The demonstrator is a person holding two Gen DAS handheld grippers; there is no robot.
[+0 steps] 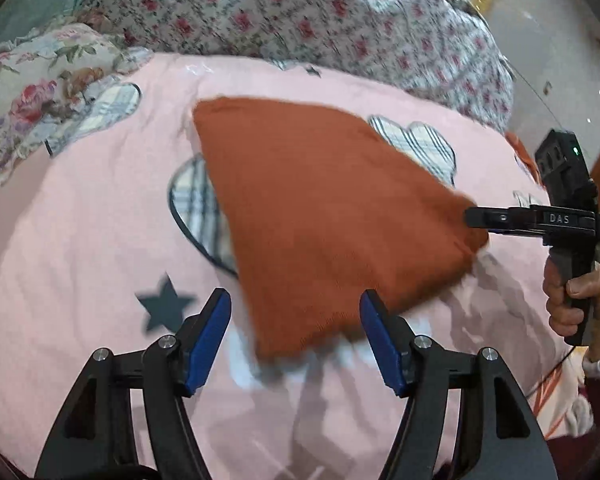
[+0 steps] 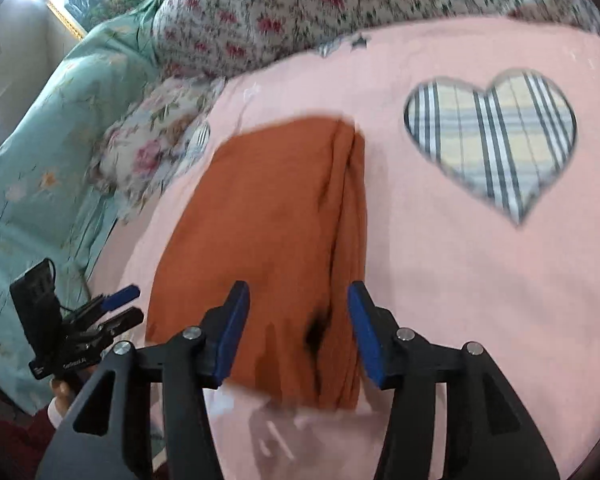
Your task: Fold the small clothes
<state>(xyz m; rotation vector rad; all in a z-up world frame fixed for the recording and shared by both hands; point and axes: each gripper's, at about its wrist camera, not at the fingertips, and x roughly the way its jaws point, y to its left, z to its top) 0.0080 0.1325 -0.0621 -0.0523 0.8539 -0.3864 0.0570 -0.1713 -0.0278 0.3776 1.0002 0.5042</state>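
Across the middle of the pink blanket (image 1: 80, 240) your folded orange cloth (image 1: 320, 208) lies flat, between two plaid hearts. Your left gripper (image 1: 296, 334) stands open over its near corner, gripping nothing. Your right gripper (image 2: 298, 330) stands open too, straddling its near edge.

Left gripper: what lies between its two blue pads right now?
In the left wrist view, the near corner of the folded rust-orange garment lies between the open left gripper pads, on the pink bedspread; neither pad presses it.
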